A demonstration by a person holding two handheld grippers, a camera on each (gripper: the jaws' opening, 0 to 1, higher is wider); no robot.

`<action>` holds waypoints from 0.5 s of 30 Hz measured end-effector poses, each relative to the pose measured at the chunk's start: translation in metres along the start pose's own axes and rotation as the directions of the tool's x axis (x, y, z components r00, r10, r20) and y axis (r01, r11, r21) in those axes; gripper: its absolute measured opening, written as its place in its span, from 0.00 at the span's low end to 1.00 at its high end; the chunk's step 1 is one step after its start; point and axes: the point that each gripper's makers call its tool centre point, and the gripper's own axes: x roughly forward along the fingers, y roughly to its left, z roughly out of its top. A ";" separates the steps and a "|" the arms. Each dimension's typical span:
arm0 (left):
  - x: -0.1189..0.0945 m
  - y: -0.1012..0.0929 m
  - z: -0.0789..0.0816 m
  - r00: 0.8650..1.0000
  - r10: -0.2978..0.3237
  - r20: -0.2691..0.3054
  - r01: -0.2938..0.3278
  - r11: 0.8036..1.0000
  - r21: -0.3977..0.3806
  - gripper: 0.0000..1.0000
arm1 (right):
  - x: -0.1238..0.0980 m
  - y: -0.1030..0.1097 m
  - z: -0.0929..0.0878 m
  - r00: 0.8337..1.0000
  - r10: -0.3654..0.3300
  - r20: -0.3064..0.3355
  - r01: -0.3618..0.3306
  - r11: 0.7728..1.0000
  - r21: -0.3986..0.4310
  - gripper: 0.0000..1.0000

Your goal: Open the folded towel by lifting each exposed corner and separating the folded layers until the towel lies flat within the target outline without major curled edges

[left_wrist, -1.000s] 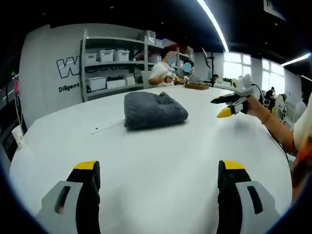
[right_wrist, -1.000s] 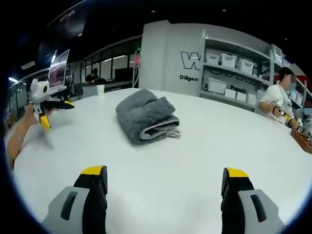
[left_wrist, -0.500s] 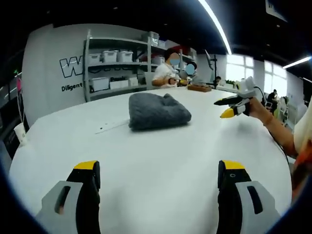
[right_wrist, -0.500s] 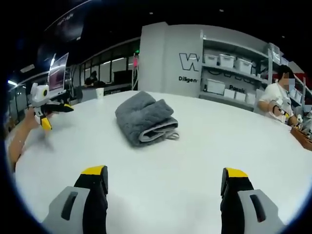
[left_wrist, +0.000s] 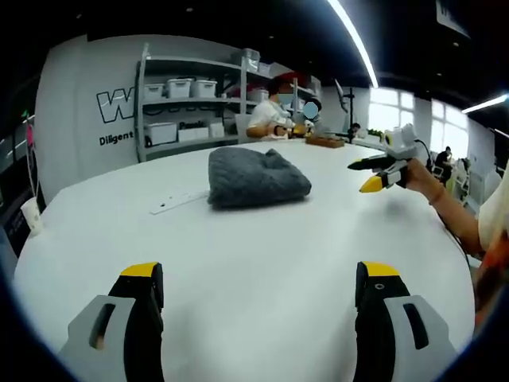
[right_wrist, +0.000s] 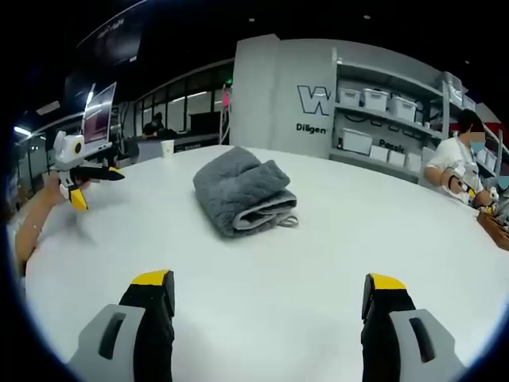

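Holding both grippers apart above the white table (left_wrist: 262,263), nothing in either.
My left gripper (left_wrist: 258,290) and right gripper (right_wrist: 270,296) gape wide; the folded grey towel (right_wrist: 242,199) lies mid-table, beyond them.

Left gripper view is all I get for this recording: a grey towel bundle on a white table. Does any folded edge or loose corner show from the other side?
Observer: Yes. In the right gripper view the towel shows its layered end, with pale stacked edges facing that camera.
Operator: Anything sticking out of it?
Observer: A small loop or tag lies on the table at the end's lower right corner.
Operator: Is the left gripper near it?
Observer: No. The left gripper hangs well off to the towel's side, apart from it.
Operator: And the right gripper's jaws?
Observer: The right gripper is open, with bare table between its jaws.
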 end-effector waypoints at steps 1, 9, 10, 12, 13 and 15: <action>0.000 0.000 0.000 1.000 -0.002 0.002 0.002 1.000 -0.003 0.99 | 0.001 0.001 0.000 1.000 0.006 0.002 -0.006 1.000 -0.001 0.99; 0.002 0.002 -0.005 1.000 -0.001 -0.012 0.001 1.000 -0.022 0.99 | 0.007 0.026 0.022 0.987 0.095 0.127 -0.095 0.995 -0.005 0.99; 0.002 0.001 -0.005 1.000 -0.002 -0.012 0.002 1.000 -0.022 0.99 | 0.008 0.027 0.024 0.985 0.100 0.143 -0.100 0.995 -0.006 0.99; 0.003 0.001 -0.004 1.000 -0.004 -0.012 0.004 1.000 -0.019 0.98 | 0.005 0.032 0.046 0.956 0.116 0.271 -0.114 0.993 -0.023 0.99; 0.003 0.001 -0.004 1.000 -0.005 -0.011 0.005 1.000 -0.020 0.98 | 0.002 0.035 0.058 0.931 0.128 0.343 -0.126 0.992 -0.027 0.99; 0.004 0.000 -0.004 1.000 -0.008 -0.011 0.008 1.000 -0.025 0.98 | -0.006 0.042 0.078 0.870 0.152 0.468 -0.178 0.984 0.012 0.99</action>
